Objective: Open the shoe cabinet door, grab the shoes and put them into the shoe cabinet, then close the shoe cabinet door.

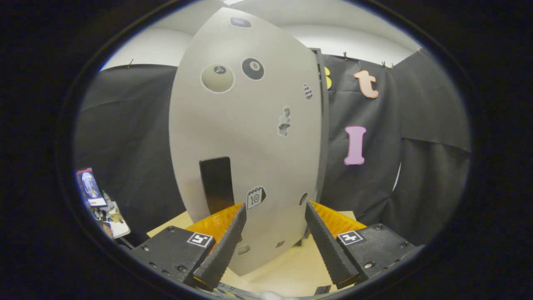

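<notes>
The shoe cabinet door [250,137] stands upright just ahead of me, a tall pale grey panel with several stickers on it. A black rectangular handle [216,183] sits low near the door's left edge. The cabinet's dark side edge [323,125] runs along the door's right side. My gripper [275,206] is open, its fingers spread across the door's lower part with nothing between them. The left fingertip [238,214] lies just right of the handle's lower end. I cannot tell whether the fingers touch the door.
The cabinet stands on a light wooden surface [291,271]. Black booth cloth [133,137] hangs behind and on both sides. A small cluttered table [104,208] shows far off beyond the left finger.
</notes>
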### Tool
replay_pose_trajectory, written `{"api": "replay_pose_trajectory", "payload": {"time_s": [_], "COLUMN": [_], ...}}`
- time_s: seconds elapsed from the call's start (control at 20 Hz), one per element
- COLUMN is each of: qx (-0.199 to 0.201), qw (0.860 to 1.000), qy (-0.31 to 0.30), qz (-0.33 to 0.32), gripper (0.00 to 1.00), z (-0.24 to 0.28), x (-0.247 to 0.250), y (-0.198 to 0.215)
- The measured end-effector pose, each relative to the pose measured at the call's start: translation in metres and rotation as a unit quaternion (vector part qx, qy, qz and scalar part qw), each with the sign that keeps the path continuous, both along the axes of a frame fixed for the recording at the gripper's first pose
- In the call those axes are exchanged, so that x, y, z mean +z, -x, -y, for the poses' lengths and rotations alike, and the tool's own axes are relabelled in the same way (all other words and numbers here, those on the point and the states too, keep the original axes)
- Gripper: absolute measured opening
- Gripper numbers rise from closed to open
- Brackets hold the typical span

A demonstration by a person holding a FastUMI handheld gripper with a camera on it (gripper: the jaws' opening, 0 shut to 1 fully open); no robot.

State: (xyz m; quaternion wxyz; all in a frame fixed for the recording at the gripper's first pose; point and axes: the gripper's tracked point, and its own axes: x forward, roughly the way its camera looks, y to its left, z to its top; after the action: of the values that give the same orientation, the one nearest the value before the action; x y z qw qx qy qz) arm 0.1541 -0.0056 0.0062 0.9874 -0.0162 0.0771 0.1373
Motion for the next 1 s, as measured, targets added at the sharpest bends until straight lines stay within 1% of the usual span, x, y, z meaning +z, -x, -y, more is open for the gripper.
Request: {"api": "replay_pose_trajectory", "payload": {"time_s": [0.1,0.15,0.35,0.7,1.0], "qx": [0.017,0.026,0.028,0.005,-0.027], "qw": [1.0,1.0,0.999,0.999,0.999], "qy": [0.005,-0.003,-0.025,-0.024,-0.029], "qz": [-0.01,-0.012,-0.022,-0.021,0.002], "gripper": [0.95,0.95,0.96,0.96,0.97], "z": [-0.025,-0.039,-0.059,-0.055,-0.051], "x": [-0.008,-0.012,-0.016,-0.017,0.003], "y": [-0.014,-0.017,-0.022,-0.007,0.02]}}
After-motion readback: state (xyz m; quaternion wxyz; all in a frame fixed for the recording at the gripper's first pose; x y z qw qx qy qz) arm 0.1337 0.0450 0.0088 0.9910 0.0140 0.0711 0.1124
